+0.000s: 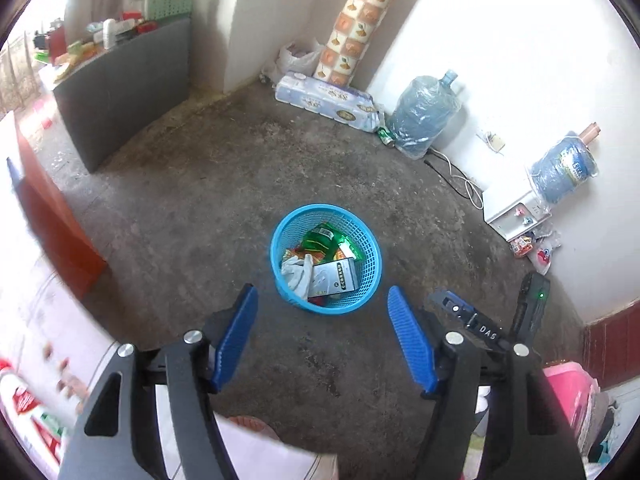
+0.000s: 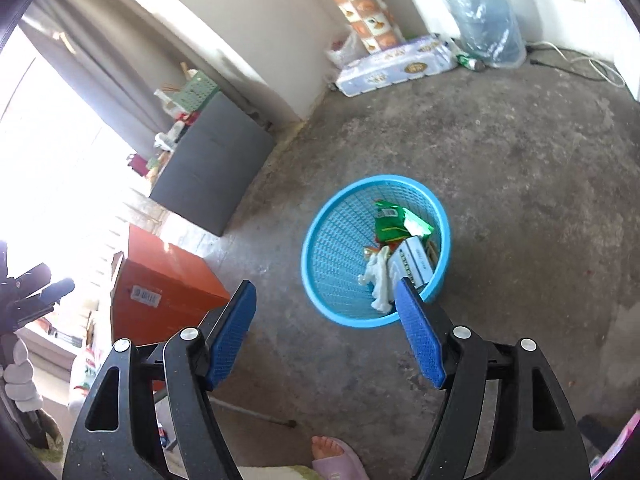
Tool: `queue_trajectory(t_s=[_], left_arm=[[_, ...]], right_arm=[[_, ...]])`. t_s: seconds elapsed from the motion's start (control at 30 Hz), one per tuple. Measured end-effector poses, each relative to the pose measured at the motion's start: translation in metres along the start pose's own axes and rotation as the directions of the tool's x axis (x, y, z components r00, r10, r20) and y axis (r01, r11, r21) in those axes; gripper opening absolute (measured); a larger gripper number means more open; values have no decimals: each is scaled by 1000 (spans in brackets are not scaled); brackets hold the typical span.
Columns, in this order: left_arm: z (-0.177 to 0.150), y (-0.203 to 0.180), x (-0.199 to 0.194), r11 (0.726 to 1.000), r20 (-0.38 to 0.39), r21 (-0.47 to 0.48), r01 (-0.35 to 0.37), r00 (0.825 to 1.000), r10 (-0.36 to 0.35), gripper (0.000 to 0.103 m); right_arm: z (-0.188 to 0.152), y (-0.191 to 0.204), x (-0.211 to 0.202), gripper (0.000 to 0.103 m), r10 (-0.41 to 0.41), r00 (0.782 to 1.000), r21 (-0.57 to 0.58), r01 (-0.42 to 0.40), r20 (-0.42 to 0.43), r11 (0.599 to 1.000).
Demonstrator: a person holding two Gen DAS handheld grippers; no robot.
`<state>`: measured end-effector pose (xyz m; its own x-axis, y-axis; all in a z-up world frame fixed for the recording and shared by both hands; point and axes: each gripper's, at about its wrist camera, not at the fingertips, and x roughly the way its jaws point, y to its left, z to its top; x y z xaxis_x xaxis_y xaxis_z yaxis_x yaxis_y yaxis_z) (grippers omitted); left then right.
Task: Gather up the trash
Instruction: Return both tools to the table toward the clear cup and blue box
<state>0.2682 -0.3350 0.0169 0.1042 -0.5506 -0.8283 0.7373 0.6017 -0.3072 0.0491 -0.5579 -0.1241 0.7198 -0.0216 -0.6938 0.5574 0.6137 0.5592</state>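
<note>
A round blue plastic basket [image 1: 362, 224] stands on the concrete floor, also in the right wrist view as the blue basket [image 2: 332, 256]. Inside lie a green snack wrapper [image 1: 320, 240], a white crumpled cloth or tissue [image 1: 298, 274] and a white carton [image 1: 334, 280]. My left gripper [image 1: 322, 300] hangs above and in front of the basket, open, with nothing between its blue pads. My right gripper [image 2: 326, 292] is also open and empty, its right pad overlapping the basket's near rim in the picture. The other gripper's black body [image 1: 476, 320] shows at the right of the left wrist view.
An orange box [image 2: 168, 280] and a dark grey cabinet [image 2: 208, 168] stand to the left. Along the far wall lie a pack of tissue rolls [image 1: 328, 100], a water jug [image 1: 424, 116], a patterned roll [image 1: 356, 24] and a white cable. A person's foot in a pink slipper [image 2: 336, 456] is near.
</note>
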Motion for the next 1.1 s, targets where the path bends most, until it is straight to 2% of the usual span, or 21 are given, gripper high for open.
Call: queue_trajectory(t_s=[0.1,0.17,0.2,0.3,0.37,0.43,0.53,0.63,0.73,0.87,0.9,1.0,1.1], left_arm=[[-50,33,-76,997,91,-49,-54,994,58,67],[-87,56,-127,987,166,-111,-113,977,130,68],[-106,68,-151,978,203,-149,-148,963,177,68],[-166,98,-220,927,292,-287,-243,899,326,70],[-206,114,-258,890,341,-377,-255,855,390,71],[-245,128,-287,850,365,-454,-266,815,450,72],[-295,148,-308,782,339,-544,-304,773,536,72],[-339,161,-313,726,301,-607,-323,753,586,72],[-372,176,-314,685,272,-657,-316,748,606,72],[-405,196,-310,641,252,-719,-269,758,601,72],[-410,201,-309,633,247,-725,-270,756,606,72],[-421,209,-307,611,228,-735,-295,741,632,72],[-428,214,-306,617,249,-738,-275,738,627,72]], right_arm=[[-20,28,-19,72,65,998,-74,-67,-25,995],[-32,50,-28,72,106,993,-124,-112,-52,986],[-38,61,-32,72,124,990,-151,-133,-63,980],[-53,98,-40,74,185,977,-241,-206,-107,948],[-63,128,-46,75,224,965,-304,-257,-140,917],[-76,162,-50,78,270,945,-377,-321,-183,869],[-103,216,-55,82,334,904,-484,-426,-268,764],[-141,270,-59,86,371,853,-577,-522,-368,628],[-184,322,-58,89,370,788,-633,-616,-493,469],[-244,378,-53,94,333,701,-652,-711,-631,262],[-257,391,-50,95,316,686,-653,-725,-655,220],[-295,427,-38,95,244,683,-677,-726,-689,121],[-326,452,-24,95,180,669,-674,-737,-722,35]])
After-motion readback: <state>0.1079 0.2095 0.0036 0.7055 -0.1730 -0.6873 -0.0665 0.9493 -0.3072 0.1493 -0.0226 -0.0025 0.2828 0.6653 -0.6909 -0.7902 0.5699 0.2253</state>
